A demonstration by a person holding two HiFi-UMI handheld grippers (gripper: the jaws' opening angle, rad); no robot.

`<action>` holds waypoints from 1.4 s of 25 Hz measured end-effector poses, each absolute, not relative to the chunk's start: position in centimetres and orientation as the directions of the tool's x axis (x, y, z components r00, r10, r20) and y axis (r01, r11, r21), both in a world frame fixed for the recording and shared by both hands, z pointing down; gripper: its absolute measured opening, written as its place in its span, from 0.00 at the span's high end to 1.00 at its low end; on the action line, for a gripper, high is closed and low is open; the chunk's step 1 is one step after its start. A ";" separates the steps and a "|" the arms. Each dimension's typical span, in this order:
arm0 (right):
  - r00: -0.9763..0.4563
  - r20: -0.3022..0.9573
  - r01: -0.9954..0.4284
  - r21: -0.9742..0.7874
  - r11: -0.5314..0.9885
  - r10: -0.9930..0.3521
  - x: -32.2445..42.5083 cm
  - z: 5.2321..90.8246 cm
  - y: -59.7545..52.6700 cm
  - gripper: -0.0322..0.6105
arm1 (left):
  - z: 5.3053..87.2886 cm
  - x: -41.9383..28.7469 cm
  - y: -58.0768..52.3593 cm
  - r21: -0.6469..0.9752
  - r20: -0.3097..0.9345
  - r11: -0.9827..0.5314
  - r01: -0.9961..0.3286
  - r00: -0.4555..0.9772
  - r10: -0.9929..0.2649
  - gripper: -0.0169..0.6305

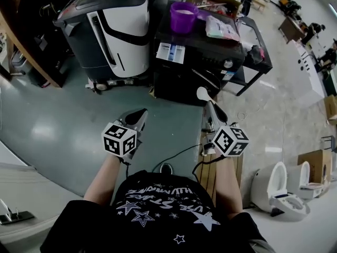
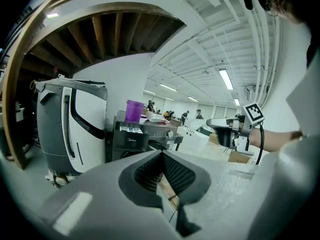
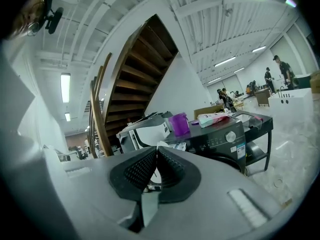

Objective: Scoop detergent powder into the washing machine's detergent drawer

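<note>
A black washing machine (image 1: 195,62) stands ahead of me, with a purple cup (image 1: 183,16) and a white detergent bag (image 1: 221,28) on its top. My right gripper (image 1: 211,105) is shut on the handle of a white spoon (image 1: 203,94), whose bowl points at the machine's front. In the right gripper view the spoon (image 3: 149,204) runs between the shut jaws, and the cup (image 3: 179,124) shows beyond. My left gripper (image 1: 141,112) is shut on nothing and hangs level with the right one, short of the machine (image 2: 137,141). Whether the drawer is open I cannot tell.
A grey and white appliance (image 1: 110,30) stands left of the machine. A black side table (image 1: 258,51) adjoins its right side. White toilets (image 1: 279,186) sit on the floor at the right, and a wooden staircase (image 1: 26,51) runs along the far left. Cables trail by my feet.
</note>
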State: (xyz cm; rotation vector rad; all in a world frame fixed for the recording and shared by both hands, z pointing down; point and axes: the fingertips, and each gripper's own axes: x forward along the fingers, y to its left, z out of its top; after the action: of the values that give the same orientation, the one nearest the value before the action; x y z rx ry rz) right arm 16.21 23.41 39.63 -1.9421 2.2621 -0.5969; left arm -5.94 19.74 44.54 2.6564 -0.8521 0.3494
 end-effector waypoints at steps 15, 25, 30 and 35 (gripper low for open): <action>-0.235 0.173 -0.917 -0.364 0.160 -0.956 19.7 40.2 12.5 0.90 | 43.3 -2.8 9.8 0.207 0.306 -0.737 -0.643 0.758 -0.575 0.97; -0.161 0.176 -0.937 -0.335 0.095 -0.971 20.2 39.2 0.2 0.90 | 42.9 -2.0 -4.4 0.226 0.280 -0.778 -0.586 0.804 -0.524 0.97; -0.127 0.181 -0.940 -0.336 0.060 -0.975 19.8 38.8 -5.1 0.90 | 42.2 -2.0 -10.2 0.221 0.275 -0.801 -0.556 0.824 -0.496 0.97; -0.084 0.168 -0.948 -0.318 0.027 -0.982 19.8 37.8 -9.2 0.90 | 42.4 -2.4 -14.7 0.244 0.273 -0.811 -0.532 0.840 -0.470 0.97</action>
State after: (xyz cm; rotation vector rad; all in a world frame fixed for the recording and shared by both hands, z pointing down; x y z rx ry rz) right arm 19.83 -9.16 37.79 -2.0563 2.1785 -0.5374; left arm -2.43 -14.71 42.36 2.7082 -0.7577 0.2870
